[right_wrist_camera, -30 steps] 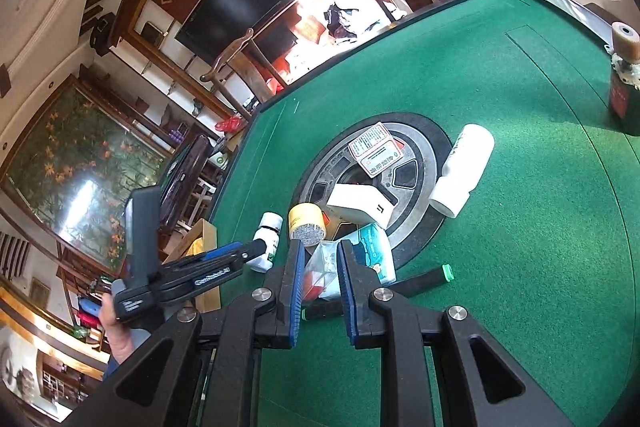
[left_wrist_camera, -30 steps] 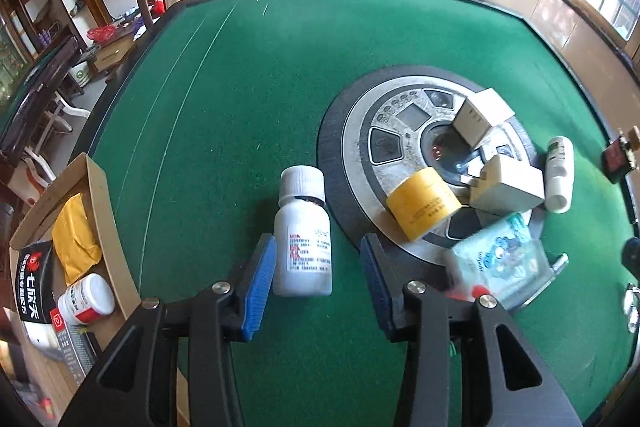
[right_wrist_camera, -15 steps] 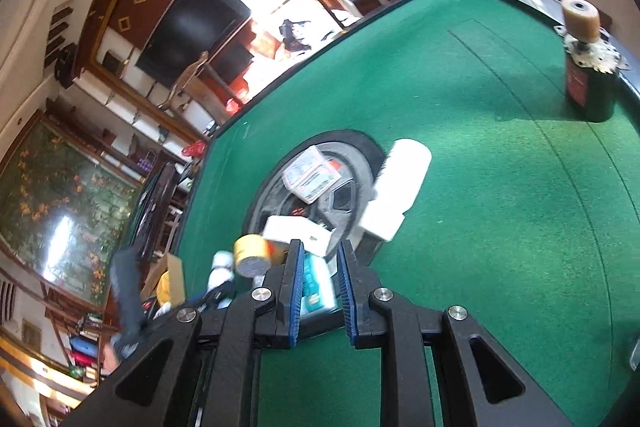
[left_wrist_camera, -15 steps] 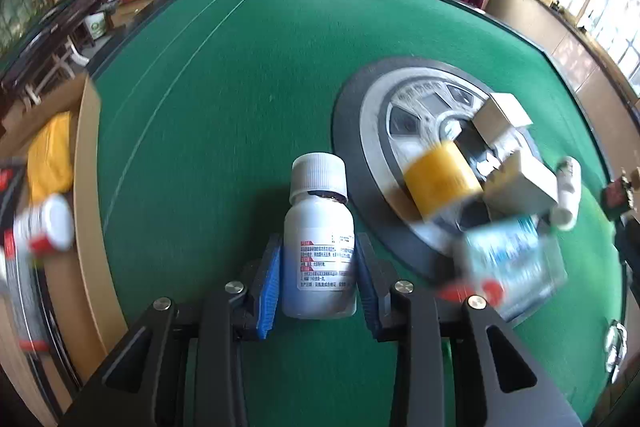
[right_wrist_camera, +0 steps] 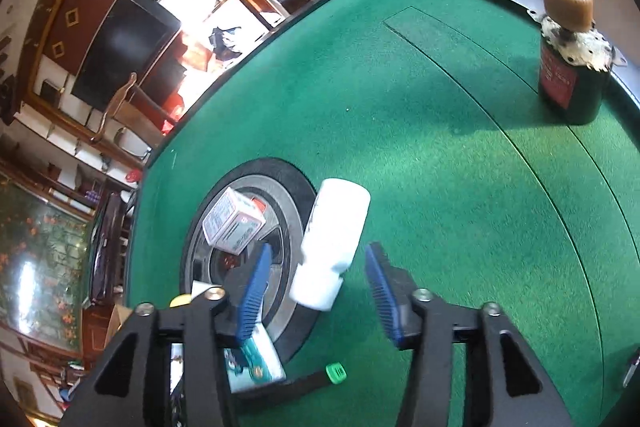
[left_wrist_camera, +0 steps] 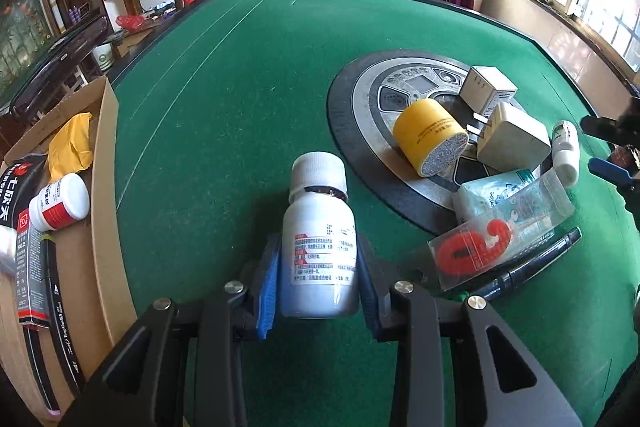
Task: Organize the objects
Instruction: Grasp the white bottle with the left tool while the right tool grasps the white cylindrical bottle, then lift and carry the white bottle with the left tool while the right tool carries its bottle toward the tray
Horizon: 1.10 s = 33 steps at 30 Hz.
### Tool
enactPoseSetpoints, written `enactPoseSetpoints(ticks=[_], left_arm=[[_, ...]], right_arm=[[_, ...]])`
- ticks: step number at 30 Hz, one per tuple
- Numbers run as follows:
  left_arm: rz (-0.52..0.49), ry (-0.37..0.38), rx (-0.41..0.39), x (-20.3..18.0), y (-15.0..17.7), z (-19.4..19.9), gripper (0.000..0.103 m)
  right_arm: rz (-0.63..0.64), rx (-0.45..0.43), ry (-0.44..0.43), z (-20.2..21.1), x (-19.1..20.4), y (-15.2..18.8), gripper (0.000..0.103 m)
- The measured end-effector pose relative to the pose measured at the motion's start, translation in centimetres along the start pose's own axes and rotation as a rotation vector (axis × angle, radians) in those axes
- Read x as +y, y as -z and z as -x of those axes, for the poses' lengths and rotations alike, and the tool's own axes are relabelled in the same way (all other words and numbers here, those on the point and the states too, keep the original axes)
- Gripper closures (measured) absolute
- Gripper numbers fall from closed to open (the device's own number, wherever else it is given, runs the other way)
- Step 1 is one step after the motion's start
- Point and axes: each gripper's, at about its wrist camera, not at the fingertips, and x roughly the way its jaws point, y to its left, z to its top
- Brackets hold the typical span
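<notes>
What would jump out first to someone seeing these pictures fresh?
The white pill bottle clamped upright in the left gripper on the green felt table. Next, the right gripper, jaws opening around a lying white bottle beside the round control panel heaped with boxes.

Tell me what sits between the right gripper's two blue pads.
In the right wrist view, the right gripper has a lying white bottle between its opening jaws, cap end nearest; neither pad touches it.
</notes>
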Motion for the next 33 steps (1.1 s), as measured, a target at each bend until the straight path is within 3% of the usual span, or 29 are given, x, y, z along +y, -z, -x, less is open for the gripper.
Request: enactPoseSetpoints(ticks=[4, 6, 10, 15, 19, 23, 28, 33], left_arm=[[-0.007, -0.015, -0.006, -0.2, -0.2, -0.1, 0.07], [-0.016, -0.023, -0.011, -0.5, -0.3, -0.1, 0.07], [-0.013, -0.015, -0.016, -0.6, -0.5, -0.2, 0.07], [0.019, 0.016, -0.017, 0.0, -0.5, -0.1, 0.07], [0.042, 0.046, -0.013, 0.6, -0.5, 0.0, 0.07], [0.028, 0.036, -0.019, 0.3, -0.4, 0.1, 0.07], [0.016, 0.025, -0.034, 0.1, -0.2, 0.3, 0.07], [0.009, 0.005, -0.071, 0.0, -0.2, 1.0, 0.07]], right_arm=[[0.043, 0.028, 0.097, -1.7, 1.6, -0.2, 0.049], [0.055, 0.039, 0.135, -2.3, 1.6, 0.3, 0.064], [0.095, 0.043, 0.156, -2.1, 1.6, 0.6, 0.066], [0.098, 0.063, 0.088, -0.7, 0.2, 1.3, 0.066], [0.101, 0.031, 0.012, 2.6, -0.4, 2.4, 0.066], [0.173, 0.001, -0.045, 4.8, 0.7, 4.7, 0.066], [0.306, 0.045, -0.12, 4.0, 4.4, 7.6, 0.066], [0.392, 0.064, -0.132, 3.5, 5.8, 9.8, 0.066]])
